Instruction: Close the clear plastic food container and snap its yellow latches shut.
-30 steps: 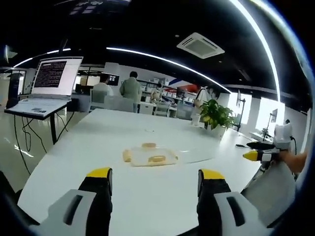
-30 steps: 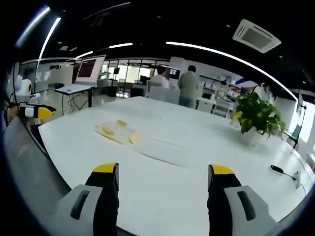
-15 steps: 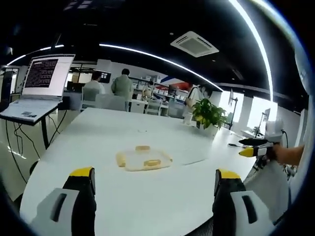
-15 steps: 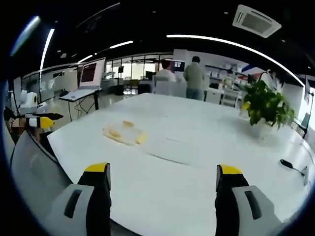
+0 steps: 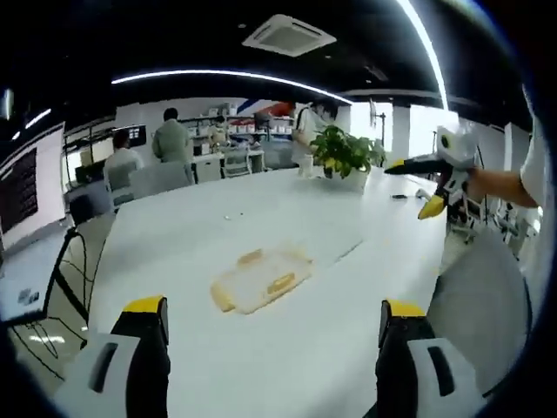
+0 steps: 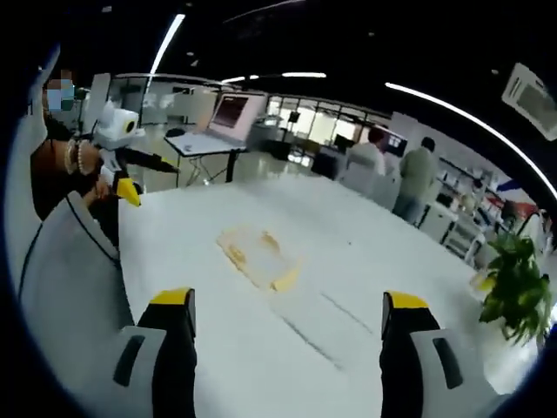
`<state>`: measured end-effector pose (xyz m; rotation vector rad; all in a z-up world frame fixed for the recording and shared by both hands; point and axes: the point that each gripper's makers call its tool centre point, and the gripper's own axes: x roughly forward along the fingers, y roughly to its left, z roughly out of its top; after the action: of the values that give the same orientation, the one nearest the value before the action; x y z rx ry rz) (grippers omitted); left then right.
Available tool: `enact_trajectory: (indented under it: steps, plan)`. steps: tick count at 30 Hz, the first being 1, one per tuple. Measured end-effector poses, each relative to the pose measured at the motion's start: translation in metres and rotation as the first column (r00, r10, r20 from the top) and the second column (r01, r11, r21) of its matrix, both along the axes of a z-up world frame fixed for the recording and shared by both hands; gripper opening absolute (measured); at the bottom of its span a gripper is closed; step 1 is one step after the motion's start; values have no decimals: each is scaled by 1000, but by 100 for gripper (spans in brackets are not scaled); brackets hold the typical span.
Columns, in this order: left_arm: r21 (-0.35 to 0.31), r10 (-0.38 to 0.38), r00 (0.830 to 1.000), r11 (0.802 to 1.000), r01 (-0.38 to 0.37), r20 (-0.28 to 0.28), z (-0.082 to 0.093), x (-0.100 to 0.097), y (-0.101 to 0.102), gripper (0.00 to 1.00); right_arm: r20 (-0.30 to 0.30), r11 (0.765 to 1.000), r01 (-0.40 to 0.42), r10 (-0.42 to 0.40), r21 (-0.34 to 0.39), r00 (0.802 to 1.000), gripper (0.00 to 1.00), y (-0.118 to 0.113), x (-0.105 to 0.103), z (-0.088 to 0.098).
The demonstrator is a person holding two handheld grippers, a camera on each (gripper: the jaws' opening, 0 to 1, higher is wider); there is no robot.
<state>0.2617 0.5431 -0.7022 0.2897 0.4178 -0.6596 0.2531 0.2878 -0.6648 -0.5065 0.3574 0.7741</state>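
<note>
— What's the room like from where you sit?

— I see an open office with a dark ceiling and strip lights, and a long white table (image 5: 287, 218) under my grippers.

— And the container?

— The container (image 5: 259, 280) lies flat out on the table, well in from every edge. It's clear, with yellow latches (image 5: 280, 283) on its sides. In the right gripper view I have it (image 6: 258, 258) ahead and a little left of centre. I cannot tell whether the latches are snapped.

— Your jaws?

— On my left gripper (image 5: 274, 313) they're spread wide, nothing between them, held above the near edge and well apart from the container. My right gripper (image 6: 291, 305) is the same: spread, empty, over the near edge.

— Anything beyond?

— A plant (image 5: 344, 152) stands near the far edge, and a laptop (image 6: 213, 129) sits on a stand off the far corner. People (image 5: 174, 139) stand in the background.
</note>
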Motion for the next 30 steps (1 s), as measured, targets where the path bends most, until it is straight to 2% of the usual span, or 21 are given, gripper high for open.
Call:
enact_trajectory:
  steps: [3,6,9,12,14,16,21,23,25,30]
  plan:
    - [38,-58,998,998,58,-1,2,13,-5,99,3,994,-77,78,-78,997,84,11,8,0]
    - [79,-111,991,990,117,-75,-6,18,-9,99,-1,987,-128,129,-102,992,83,22,15,-1]
    - [118,-154,986,980,161,-66,-9,27,-14,99,-37,968,-192,189,-163,981,82,29,17,-12]
    - [178,-183,976,963,202,-116,-19,32,-14,99,-56,938,-252,245,-239,968,81,34,22,-23]
    - [202,-215,969,950,236,-121,-21,39,-17,99,-64,927,-270,263,-259,963,79,38,26,-26]
    - [254,-239,961,929,268,-140,-25,46,-15,99,-78,911,-296,286,-285,955,76,40,32,-31]
    - [382,-295,945,864,328,-144,-31,64,-14,97,-102,871,-347,333,-346,937,74,46,51,-41]
    - [376,-305,939,861,342,-157,-33,69,-17,97,-145,859,-383,354,-339,924,75,49,54,-47]
    - [379,-310,935,855,353,-171,-34,73,-18,96,-160,844,-402,369,-356,916,74,50,59,-51]
    - [409,-345,916,820,401,-206,-40,82,-19,94,-205,797,-448,399,-405,894,69,50,69,-67]
